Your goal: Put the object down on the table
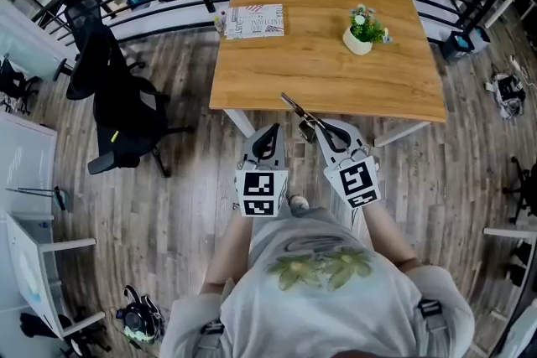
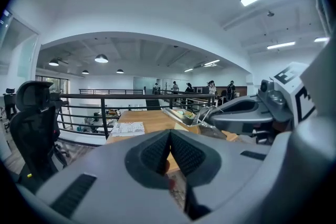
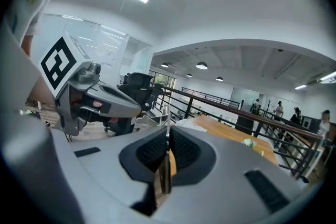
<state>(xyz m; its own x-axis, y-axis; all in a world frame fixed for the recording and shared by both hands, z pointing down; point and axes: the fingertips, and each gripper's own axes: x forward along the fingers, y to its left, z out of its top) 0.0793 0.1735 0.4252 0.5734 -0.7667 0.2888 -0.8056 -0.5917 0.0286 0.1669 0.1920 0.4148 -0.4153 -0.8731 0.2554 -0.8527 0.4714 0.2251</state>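
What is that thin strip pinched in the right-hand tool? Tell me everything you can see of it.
The thin strip is long, flat and narrow and looks like shiny metal; what kind of tool it is I cannot tell. The right gripper has its fingers shut on one end, with the strip edge-on between the pads. The free end points forward and to the left, over the near edge of the wooden table. Nothing but the fingers seems to touch it.

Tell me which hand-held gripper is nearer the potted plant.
Right. The right hand-held gripper, gripping a thin metal object, is at the table's near edge, short of the potted plant; the left hand-held gripper is further left.
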